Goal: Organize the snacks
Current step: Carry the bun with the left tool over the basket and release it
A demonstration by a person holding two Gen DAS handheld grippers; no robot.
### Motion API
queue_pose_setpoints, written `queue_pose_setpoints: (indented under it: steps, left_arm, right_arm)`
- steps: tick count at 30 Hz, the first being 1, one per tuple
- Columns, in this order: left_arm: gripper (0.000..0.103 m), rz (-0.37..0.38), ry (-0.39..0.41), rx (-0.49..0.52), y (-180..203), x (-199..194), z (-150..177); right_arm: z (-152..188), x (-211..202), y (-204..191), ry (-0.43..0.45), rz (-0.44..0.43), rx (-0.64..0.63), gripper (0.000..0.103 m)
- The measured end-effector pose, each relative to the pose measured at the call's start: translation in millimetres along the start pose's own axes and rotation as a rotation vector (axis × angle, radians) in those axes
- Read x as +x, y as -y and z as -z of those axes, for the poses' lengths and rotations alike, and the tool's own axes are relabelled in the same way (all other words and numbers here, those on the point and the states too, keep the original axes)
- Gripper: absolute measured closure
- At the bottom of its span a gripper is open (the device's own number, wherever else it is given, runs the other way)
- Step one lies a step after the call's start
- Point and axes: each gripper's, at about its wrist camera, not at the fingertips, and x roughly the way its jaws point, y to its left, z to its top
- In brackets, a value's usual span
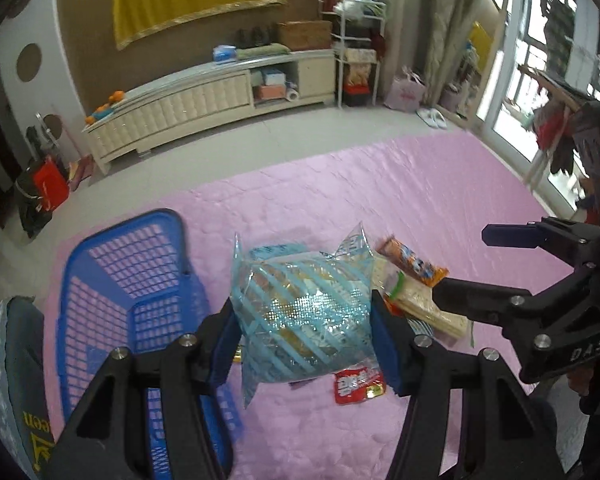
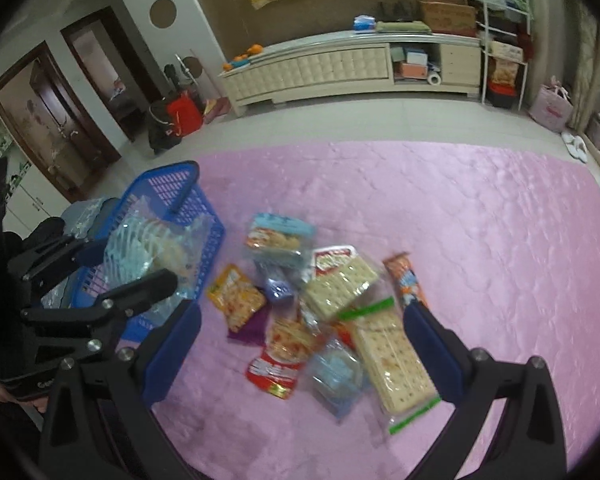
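Blue-striped clear snack bag sits clamped between the pads of the left gripper, raised above the pink mat beside the blue basket, while the right gripper hangs wide open, holding nothing, over the snack pile.

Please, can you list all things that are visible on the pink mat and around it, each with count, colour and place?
striped snack bag: one, clear with blue stripes, clamped in left gripper
basket: one, blue, left on the mat
pink mat: one, covers the floor
cracker packs: two, pale, in the snack pile
orange wrapped bar: one, right of the pile
yellow-orange pouch: one, left of the pile
red pouch: one, front of the pile
TV cabinet: one, cream, by the wall
left gripper: black, blue pads
right gripper: jaws wide apart, empty, above the pile
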Motion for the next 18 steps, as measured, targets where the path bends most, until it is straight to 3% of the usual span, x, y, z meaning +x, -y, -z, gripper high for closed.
queue_pose_setpoints:
  steps: [7,13,18]
  left_arm:
    - [0.046,-0.065,0.040,-0.095,-41.5,-7.8,0.7]
    - [0.046,-0.151,0.076,-0.217,-87.5,-23.4,0.0]
    - [0.046,-0.241,0.028,-0.317,-125.2,-8.7,9.0]
  right_arm:
    - [-30.6,7.2,-38.0,0.000,-0.001,-0.087,0.001]
    - [-49.2,46.4,-36.8,-0.074,-0.025,-0.066,0.000]
    - [-58.2,82.4,-35.4,-0.149,-0.043,-0.012,0.000]
